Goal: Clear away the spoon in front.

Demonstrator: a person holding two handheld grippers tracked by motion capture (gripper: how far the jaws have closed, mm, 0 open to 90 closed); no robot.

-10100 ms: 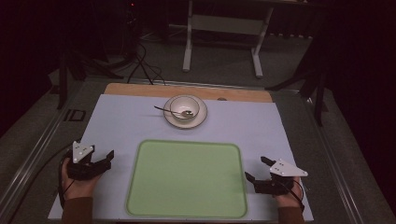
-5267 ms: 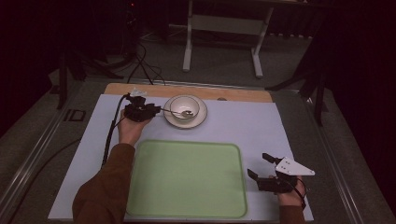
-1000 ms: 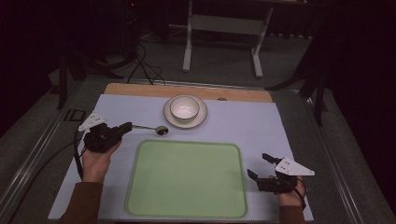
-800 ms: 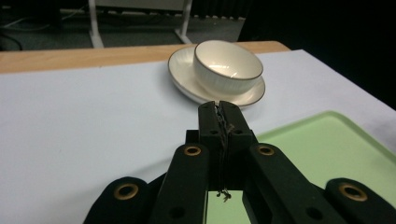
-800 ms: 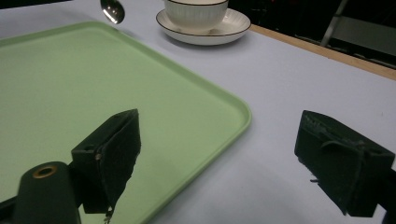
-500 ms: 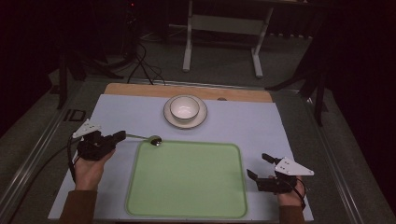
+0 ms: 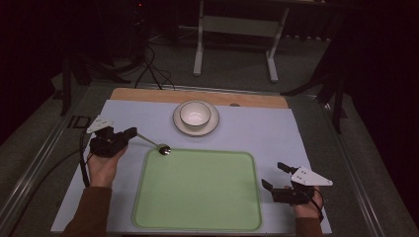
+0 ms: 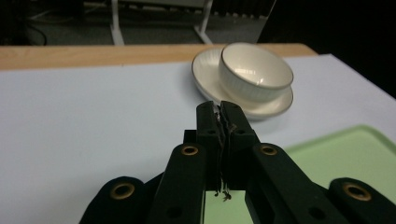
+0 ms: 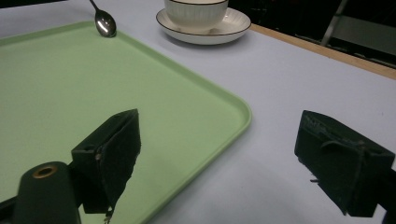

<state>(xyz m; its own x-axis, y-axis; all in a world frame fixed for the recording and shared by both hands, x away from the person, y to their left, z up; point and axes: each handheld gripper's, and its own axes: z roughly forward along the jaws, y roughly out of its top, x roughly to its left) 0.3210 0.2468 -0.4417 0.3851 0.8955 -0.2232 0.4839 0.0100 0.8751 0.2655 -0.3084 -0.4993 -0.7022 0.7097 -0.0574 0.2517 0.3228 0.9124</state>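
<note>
My left gripper (image 7: 129, 133) had its jaws pressed almost flat together, pinching the thin handle of the spoon (image 7: 153, 143); in the left gripper view the two black fingers (image 8: 208, 126) met with only a sliver between them, and the handle itself was hidden there. In the high view the handle ran out from the jaw tips toward the tray (image 7: 197, 217), and the spoon's bowl sat right at the tray's far left corner, on or just over the rim. I could not tell whether it touched.

My right gripper (image 7: 274, 177) rested near the tray's right edge with its jaws standing wide and nothing between them; its own view showed the two pads (image 9: 119, 149) well apart, the tray's corner between them on the table below.

The bowl (image 7: 195, 114) stood on its saucer (image 7: 210, 126) beyond the tray, with no spoon in it.

I judged the step in hand to be carrying the spoon over to the tray. The next move called for bringing the spoon further in over the green surface, lowering it until it lay flat, then easing the left jaws apart so the handle would drop without skidding off the rim.
</note>
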